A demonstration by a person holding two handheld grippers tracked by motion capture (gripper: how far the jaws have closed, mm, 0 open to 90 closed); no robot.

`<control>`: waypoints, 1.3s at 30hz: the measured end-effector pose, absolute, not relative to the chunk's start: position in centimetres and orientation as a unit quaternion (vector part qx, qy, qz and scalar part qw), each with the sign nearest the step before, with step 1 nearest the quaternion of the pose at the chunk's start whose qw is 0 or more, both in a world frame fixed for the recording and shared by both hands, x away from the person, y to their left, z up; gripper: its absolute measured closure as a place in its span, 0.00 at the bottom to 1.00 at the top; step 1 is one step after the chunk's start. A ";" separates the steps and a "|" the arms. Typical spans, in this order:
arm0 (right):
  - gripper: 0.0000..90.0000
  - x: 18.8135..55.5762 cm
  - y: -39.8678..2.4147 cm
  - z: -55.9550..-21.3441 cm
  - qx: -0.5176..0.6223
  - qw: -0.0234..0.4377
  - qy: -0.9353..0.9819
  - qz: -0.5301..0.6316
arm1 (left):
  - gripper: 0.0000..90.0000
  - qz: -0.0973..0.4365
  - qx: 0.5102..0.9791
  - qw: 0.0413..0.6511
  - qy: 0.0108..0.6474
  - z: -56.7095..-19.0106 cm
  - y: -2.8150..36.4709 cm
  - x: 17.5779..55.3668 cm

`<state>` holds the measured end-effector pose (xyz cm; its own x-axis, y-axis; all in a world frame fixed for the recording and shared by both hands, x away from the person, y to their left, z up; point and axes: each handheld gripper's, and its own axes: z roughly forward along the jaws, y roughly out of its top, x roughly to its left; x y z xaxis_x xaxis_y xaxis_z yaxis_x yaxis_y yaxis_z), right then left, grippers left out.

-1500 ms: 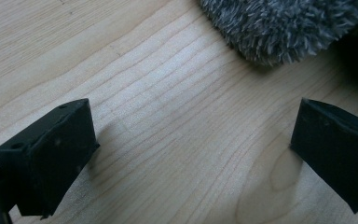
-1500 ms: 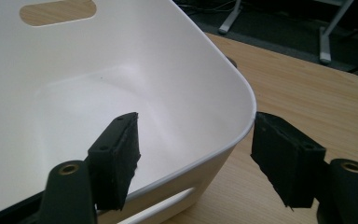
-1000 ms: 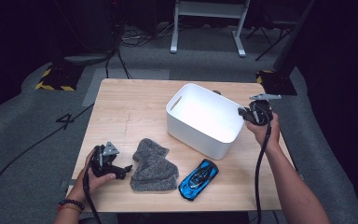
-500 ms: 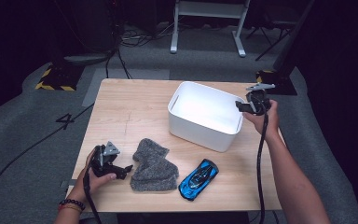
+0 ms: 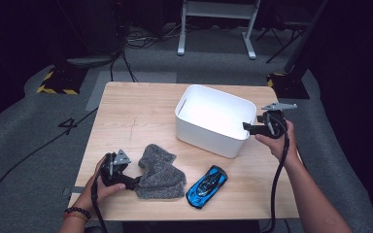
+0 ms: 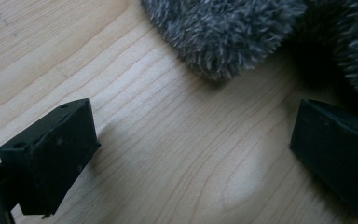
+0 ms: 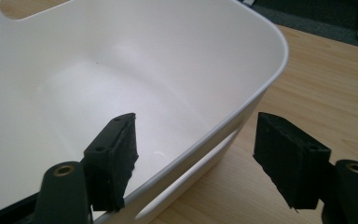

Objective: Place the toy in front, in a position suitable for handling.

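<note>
I see the white bin [image 5: 213, 119] sitting toward the far right of the wooden counter [image 5: 136, 116], its long axis running from the far left to the near right, open side up. It is smooth plastic with rounded corners and a slot handle cut in its left end wall. My right gripper [image 5: 252, 127] hangs at the bin's near right corner; in the right gripper view [image 7: 193, 158] its jaws stand apart and have just been opening, one inside the rim and one outside, the wall between them with no pad pressing on it. Only part of the bin's floor shows there.

Near left lies a grey fuzzy cloth [image 5: 161, 171], crumpled, with a shaggy pile. My left gripper [image 5: 135, 182] rests low at its left edge; in the left gripper view [image 6: 191, 154] its jaws are wide apart over bare wood grain, the cloth [image 6: 228, 32] just beyond them and cut off at the top. A glossy blue toy car [image 5: 207, 186] sits right of the cloth, its length running near left to far right.
</note>
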<state>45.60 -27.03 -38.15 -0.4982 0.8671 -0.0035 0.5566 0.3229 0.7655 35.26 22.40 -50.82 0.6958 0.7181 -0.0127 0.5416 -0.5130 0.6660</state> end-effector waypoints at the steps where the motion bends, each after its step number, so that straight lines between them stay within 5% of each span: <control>1: 0.33 45.3 -26.7 -38.2 0.449 0.206 0.790 0.364 | 0.00 0.132 0.862 0.330 0.362 -50.8 22.1 35.3; 12: 0.31 46.5 -26.0 -39.5 0.470 0.205 0.790 0.336 | 0.00 0.124 0.869 0.333 0.344 -50.8 20.4 35.6; 27: 0.76 50.6 -26.3 -38.9 0.485 0.288 0.768 0.304 | 0.00 0.126 0.869 0.333 0.344 -50.8 20.1 35.8; 39: 0.82 53.8 -26.5 -38.7 0.493 0.277 0.756 0.329 | 0.00 0.125 0.869 0.333 0.344 -50.8 20.1 35.9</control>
